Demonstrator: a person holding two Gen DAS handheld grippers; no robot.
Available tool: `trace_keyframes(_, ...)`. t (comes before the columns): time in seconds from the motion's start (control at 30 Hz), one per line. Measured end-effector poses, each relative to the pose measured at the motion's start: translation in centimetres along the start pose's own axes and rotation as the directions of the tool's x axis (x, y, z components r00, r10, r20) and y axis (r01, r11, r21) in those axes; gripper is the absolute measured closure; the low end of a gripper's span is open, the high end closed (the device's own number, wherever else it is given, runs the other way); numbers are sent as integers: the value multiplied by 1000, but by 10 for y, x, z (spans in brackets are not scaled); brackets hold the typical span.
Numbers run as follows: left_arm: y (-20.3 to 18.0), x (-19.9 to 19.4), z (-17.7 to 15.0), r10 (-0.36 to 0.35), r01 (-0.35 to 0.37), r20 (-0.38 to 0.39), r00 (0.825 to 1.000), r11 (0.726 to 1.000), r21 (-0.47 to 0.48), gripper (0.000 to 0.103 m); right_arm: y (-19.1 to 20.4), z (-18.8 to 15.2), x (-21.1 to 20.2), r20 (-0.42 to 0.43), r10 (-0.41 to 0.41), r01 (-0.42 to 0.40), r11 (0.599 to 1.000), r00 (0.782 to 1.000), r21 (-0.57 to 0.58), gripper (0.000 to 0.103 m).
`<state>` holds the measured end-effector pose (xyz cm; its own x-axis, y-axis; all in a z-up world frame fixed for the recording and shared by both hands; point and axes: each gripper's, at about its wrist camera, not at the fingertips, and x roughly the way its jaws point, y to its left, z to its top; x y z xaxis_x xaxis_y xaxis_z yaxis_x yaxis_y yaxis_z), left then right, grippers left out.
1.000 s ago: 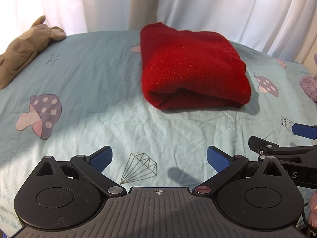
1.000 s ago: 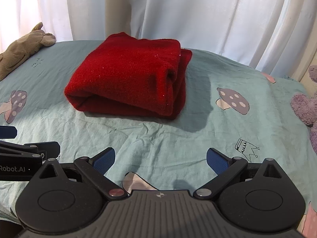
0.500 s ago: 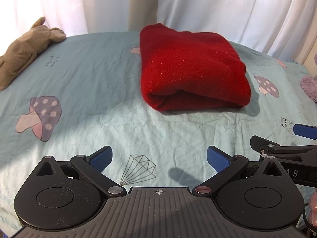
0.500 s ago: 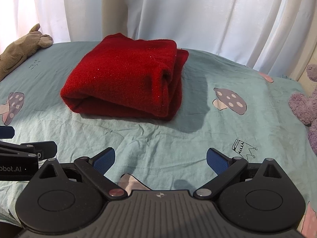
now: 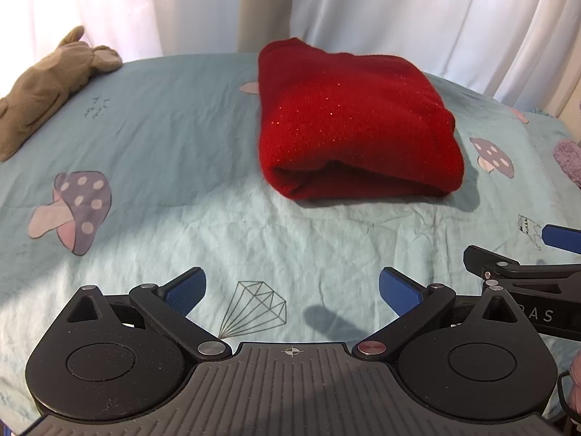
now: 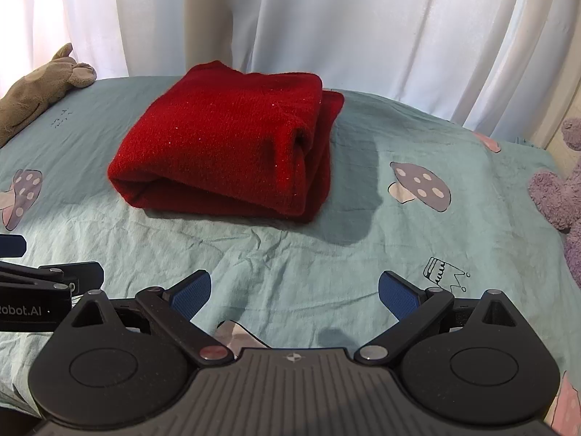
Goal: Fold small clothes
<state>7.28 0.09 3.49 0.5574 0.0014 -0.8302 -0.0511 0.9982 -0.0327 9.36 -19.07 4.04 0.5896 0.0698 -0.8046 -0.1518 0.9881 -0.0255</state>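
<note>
Folded red garment (image 5: 356, 123) well ahead of 2 empty, spread grippers (image 5: 290, 290) (image 6: 295, 292).

Since a second ago the right gripper (image 6: 294, 292) has drawn back slightly: the folded red sweater (image 6: 225, 149) now sits higher, toward 12 o'clock. The left wrist view has barely shifted.

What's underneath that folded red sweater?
The red sweater lies on a teal sheet printed with mushrooms. A pink patch peeks out behind its edge; anything directly beneath is covered.
</note>
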Motion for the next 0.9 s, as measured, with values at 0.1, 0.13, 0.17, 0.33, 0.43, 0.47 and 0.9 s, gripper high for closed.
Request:
trace_keyframes(0.1,0,0,0,-2,2,-1,1000,1000,0,0,1,0,-1,1,1,-1,1000,1000,-4,4)
trace_keyframes(0.13,0,0,0,-2,2,-1,1000,1000,-1,0,1,0,-1,2,0,0,1000,1000,-4,4)
trace_keyframes(0.17,0,0,-1,-2,2,-1,1000,1000,-1,0,1,0,0,3,0,0,1000,1000,-5,4)
trace_keyframes(0.33,-1,1,0,-2,2,-2,1000,1000,-2,0,0,0,-1,7,-1,1,1000,1000,-7,4)
trace_keyframes(0.43,-1,1,0,-1,1,-6,1000,1000,-3,0,0,0,-1,6,-4,4,1000,1000,-7,4)
trace_keyframes(0.47,-2,1,0,-3,3,-7,1000,1000,-3,0,0,0,-1,6,-4,4,1000,1000,-8,4)
trace_keyframes(0.9,-2,1,0,-10,10,-7,1000,1000,-6,0,-2,0,-1,6,-4,4,1000,1000,-12,4)
